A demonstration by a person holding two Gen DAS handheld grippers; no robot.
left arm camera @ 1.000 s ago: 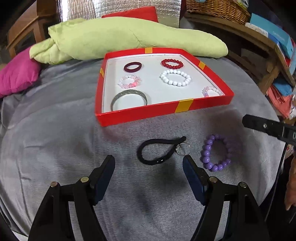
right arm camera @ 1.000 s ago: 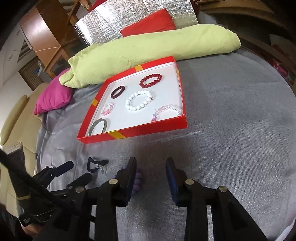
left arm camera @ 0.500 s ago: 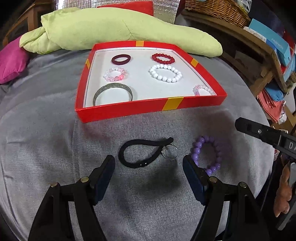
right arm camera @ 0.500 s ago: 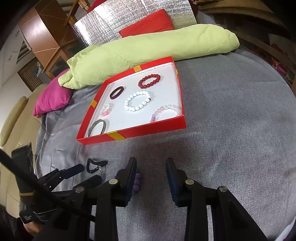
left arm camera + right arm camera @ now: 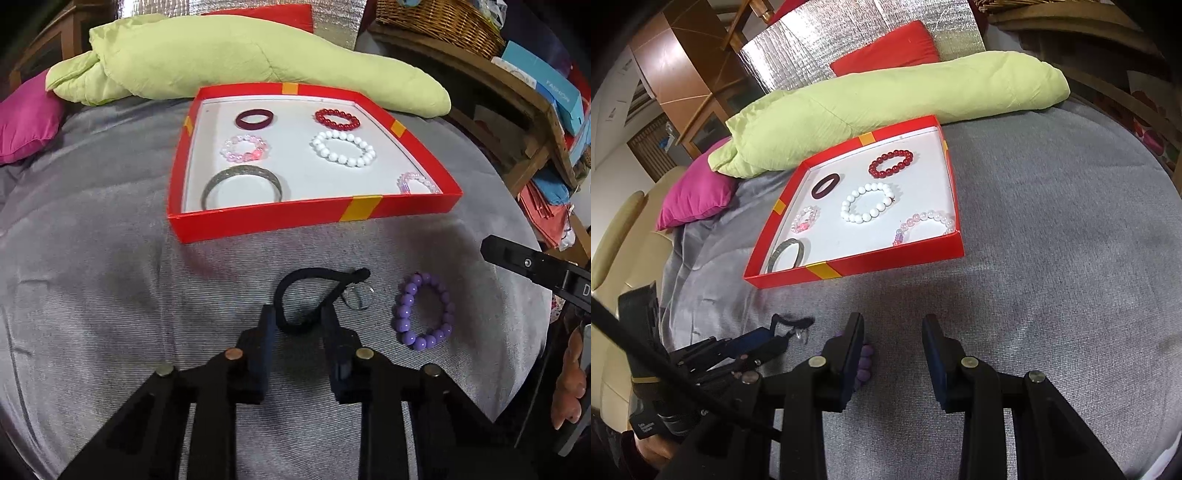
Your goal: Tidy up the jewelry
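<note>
My left gripper (image 5: 298, 322) jaws have just been closing around the black cord bracelet (image 5: 314, 295), seemingly grasping it; right gripper (image 5: 893, 334) jaws released.

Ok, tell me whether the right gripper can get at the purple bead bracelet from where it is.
Probably yes. The purple bead bracelet lies on the grey cloth just beside the right gripper, peeking past one of its fingers. Nothing covers it; the left gripper is busy on the black cord alongside.
</note>
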